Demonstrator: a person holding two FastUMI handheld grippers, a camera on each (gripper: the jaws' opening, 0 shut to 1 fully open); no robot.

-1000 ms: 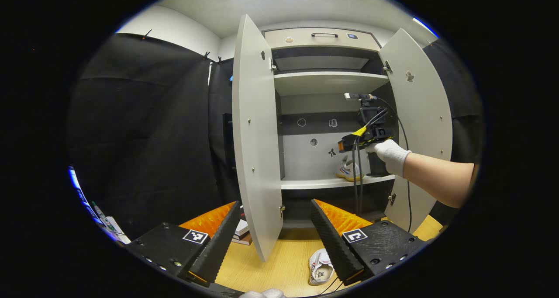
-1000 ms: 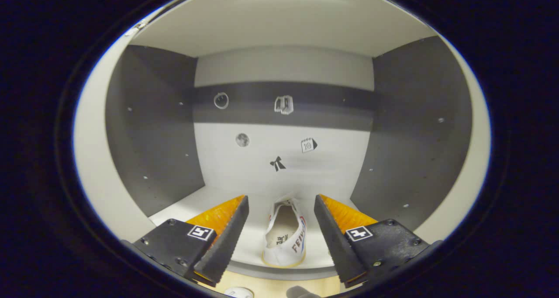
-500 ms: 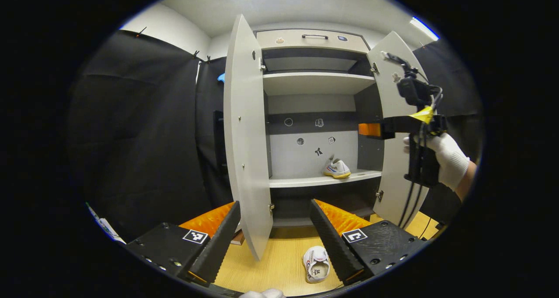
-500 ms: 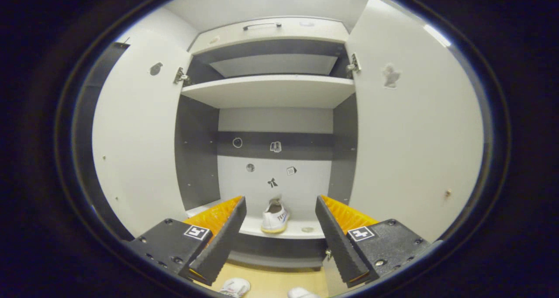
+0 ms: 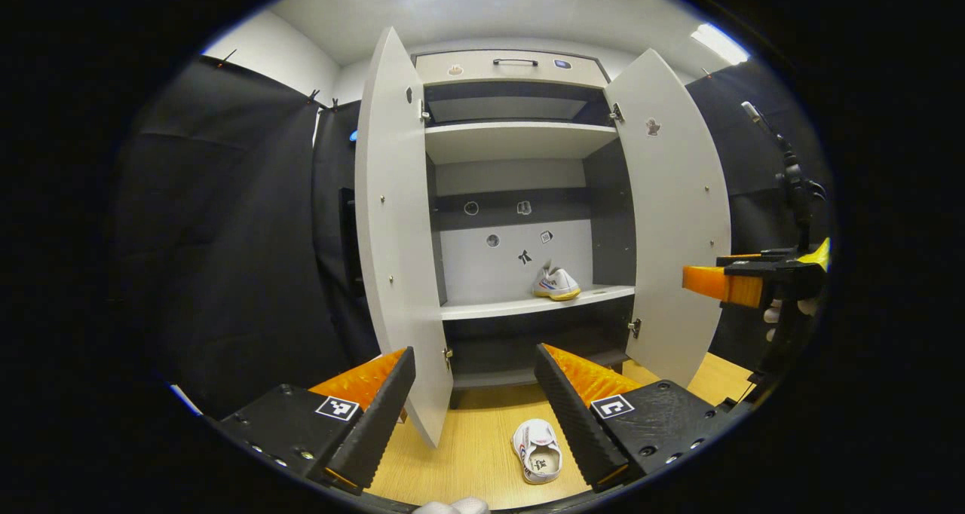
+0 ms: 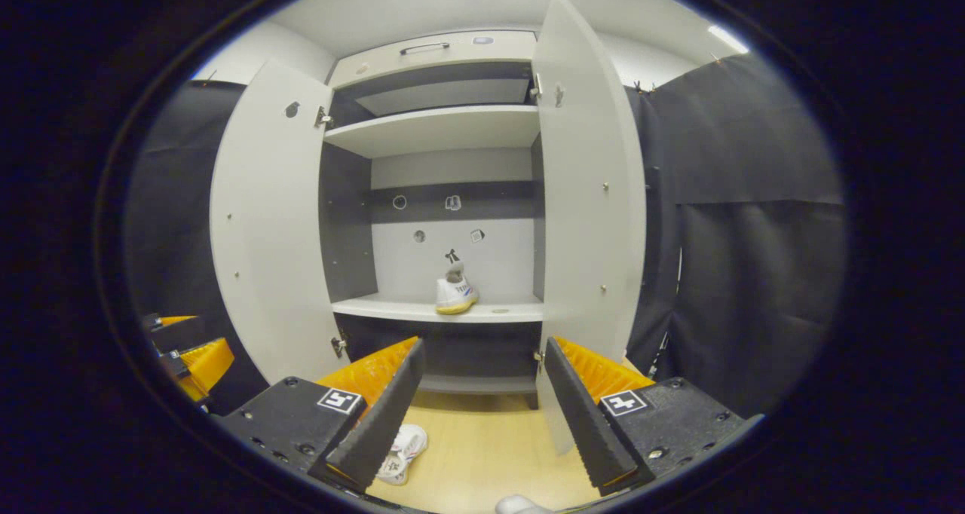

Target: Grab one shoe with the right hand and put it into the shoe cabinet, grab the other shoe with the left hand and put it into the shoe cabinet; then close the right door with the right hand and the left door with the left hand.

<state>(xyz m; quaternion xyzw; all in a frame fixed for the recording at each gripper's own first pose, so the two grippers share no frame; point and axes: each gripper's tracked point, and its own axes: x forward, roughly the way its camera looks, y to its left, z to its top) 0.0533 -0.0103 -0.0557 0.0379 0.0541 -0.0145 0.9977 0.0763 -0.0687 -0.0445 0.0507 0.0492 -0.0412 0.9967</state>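
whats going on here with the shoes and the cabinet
A person with a gripper in each hand is loading a shoe cabinet. One white shoe sits on the middle shelf; the other shoe lies on the wooden floor in front. Both doors are open. The left gripper and right gripper are open and hold nothing.

White shoe (image 5: 556,283) with yellow sole inside the pale grey cabinet (image 5: 392,220); below it, another white shoe (image 5: 538,460) on light wood floor (image 5: 475,454).

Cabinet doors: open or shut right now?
Both open. The left door and right door swing outward, exposing the shelf with one shoe.
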